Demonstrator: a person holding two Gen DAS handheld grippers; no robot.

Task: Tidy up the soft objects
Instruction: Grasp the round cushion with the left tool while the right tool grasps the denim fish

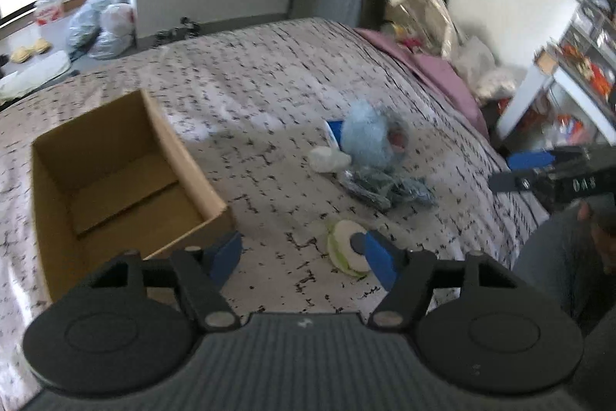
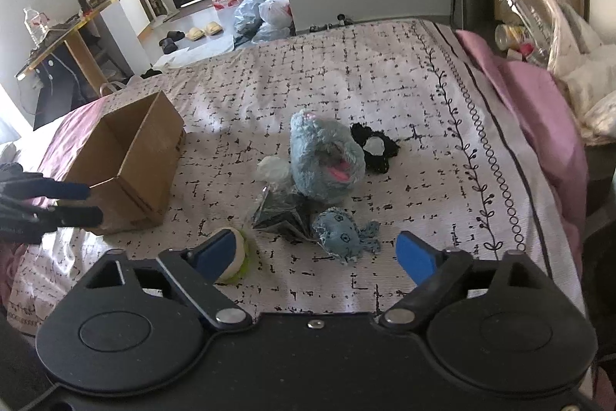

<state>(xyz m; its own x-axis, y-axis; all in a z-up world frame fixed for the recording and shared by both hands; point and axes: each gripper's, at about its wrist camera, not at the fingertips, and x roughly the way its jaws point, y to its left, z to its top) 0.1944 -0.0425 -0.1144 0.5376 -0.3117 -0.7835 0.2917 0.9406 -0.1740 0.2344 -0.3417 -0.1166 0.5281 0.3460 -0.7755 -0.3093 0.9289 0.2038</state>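
An open, empty cardboard box (image 1: 115, 176) sits on the bed at the left; it also shows in the right wrist view (image 2: 131, 168). A pile of soft things lies mid-bed: a fluffy blue plush (image 2: 325, 156), a small blue octopus toy (image 2: 344, 235), a black crocheted piece (image 2: 375, 147), a dark plastic-wrapped bundle (image 2: 283, 210), a white bag (image 2: 273, 168) and a round cream-and-green pad (image 2: 236, 255). My left gripper (image 1: 304, 253) is open and empty, between box and pad (image 1: 348, 249). My right gripper (image 2: 319, 255) is open and empty, just short of the octopus.
The bed (image 2: 385, 72) has a patterned white cover with a pink sheet (image 2: 531, 91) at its right edge. Bottles and bags (image 2: 539, 14) crowd the headboard side. Filled plastic bags (image 2: 265, 12) and slippers lie on the floor beyond the bed.
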